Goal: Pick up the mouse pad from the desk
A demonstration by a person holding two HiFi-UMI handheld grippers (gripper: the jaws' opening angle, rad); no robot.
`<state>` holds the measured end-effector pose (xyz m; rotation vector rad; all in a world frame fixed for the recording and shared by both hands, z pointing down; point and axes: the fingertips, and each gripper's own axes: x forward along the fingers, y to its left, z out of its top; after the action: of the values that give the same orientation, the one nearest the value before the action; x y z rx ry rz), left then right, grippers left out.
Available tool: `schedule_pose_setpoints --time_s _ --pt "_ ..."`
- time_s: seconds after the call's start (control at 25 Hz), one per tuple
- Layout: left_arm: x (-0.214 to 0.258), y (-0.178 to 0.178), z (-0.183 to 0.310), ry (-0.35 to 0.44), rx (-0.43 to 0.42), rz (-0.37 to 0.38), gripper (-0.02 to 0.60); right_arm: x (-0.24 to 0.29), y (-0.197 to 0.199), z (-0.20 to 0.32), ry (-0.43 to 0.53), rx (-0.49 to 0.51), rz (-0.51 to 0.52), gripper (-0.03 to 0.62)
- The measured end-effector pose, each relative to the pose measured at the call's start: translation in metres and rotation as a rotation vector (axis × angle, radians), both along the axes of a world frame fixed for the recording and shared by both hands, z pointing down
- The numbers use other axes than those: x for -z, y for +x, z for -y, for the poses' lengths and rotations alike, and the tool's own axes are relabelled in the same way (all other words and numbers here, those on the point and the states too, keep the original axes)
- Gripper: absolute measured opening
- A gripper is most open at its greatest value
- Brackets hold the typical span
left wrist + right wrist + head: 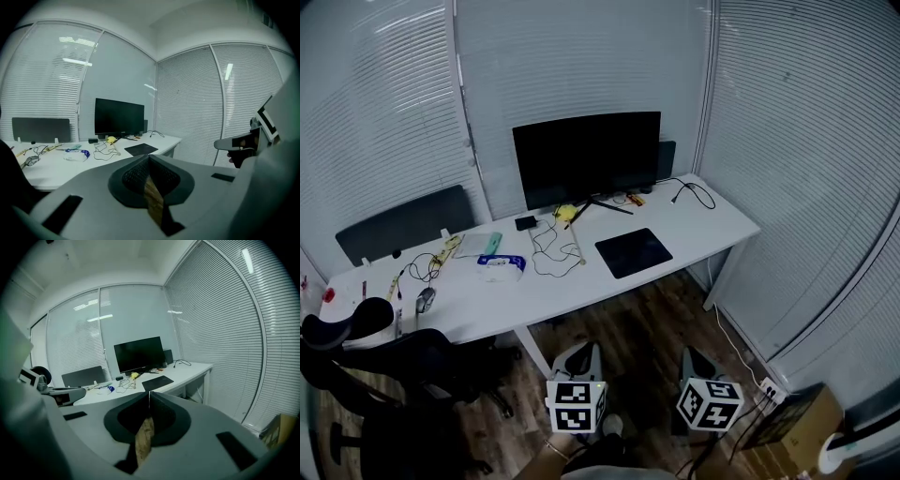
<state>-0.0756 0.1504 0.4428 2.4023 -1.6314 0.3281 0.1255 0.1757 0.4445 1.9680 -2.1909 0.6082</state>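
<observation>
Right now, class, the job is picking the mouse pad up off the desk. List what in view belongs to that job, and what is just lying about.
Belongs to the job: mouse pad, flat on the desk; left gripper, shut, empty; right gripper, shut, empty.

Lying about: monitor; loose cables; computer mouse; blue-and-white pack; office chair.

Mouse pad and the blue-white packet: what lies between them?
A loose tangle of thin cable lies on the desk between the mouse pad and the packet, clearest in the head view.
</observation>
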Motion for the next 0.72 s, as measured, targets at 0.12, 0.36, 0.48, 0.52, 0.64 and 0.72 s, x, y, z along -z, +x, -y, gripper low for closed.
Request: schedule_pose_setpoints --time_s 0.12,0.36,0.48,0.52,0.64,0.72 --pt "-0.004 0.001 0.016 -0.001 0.009 -0.008 0.017 -0.002 0.003 0.015 -0.005 0.004 -0.011 0.034" --pt "-0.005 0.012 0.053 -0.001 0.004 -0.018 0.017 0.003 0.017 0.052 -0.001 0.002 -0.026 0.034" --pt "-0.001 0.018 0.075 0.009 0.001 -0.019 0.017 0.009 0.022 0.074 0.008 0.003 -0.03 0.034" --pt "0.001 0.019 0.083 0.014 0.001 -0.018 0.017 0.011 0.023 0.081 0.012 0.004 -0.03 0.034" --pt "0.008 0.022 0.107 0.028 0.001 -0.015 0.017 0.015 0.026 0.103 0.02 0.002 -0.03 0.034" --pt "0.011 0.023 0.121 0.033 0.003 -0.015 0.017 0.017 0.028 0.118 0.021 0.001 -0.029 0.034"
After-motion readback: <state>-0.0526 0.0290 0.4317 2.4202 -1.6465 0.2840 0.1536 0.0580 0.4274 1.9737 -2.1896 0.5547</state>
